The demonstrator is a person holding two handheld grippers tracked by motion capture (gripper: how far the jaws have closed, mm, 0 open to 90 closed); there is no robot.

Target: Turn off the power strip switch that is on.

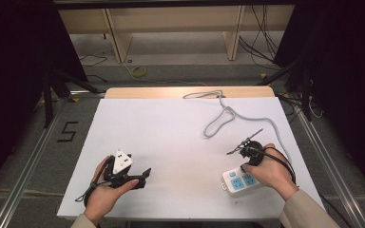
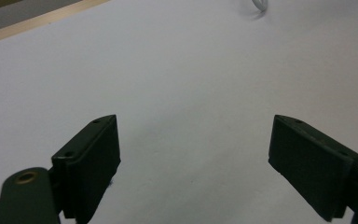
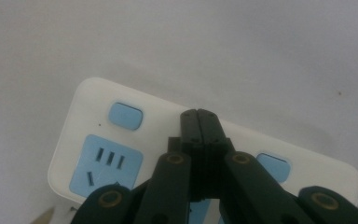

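While the right tongs (image 3: 199,122) sit w/ jaws pressed together, empty, tips poised over the white power strip (image 3: 93,135) between its two blue switch buttons (image 3: 126,115), they look set to push one rather than grab. Strip lies under and just ahead of that hand, its grey cord (image 1: 221,118) looping away beyond. Left tongs (image 2: 193,154) rest wide apart, nothing between, over bare white tabletop (image 2: 177,70), well apart from strip, prob. just parked. No containers about.

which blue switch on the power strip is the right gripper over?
Neither squarely: the shut right gripper points between the two blue buttons on the power strip, nearer the right-hand button in its own view; the left-hand button lies clear.
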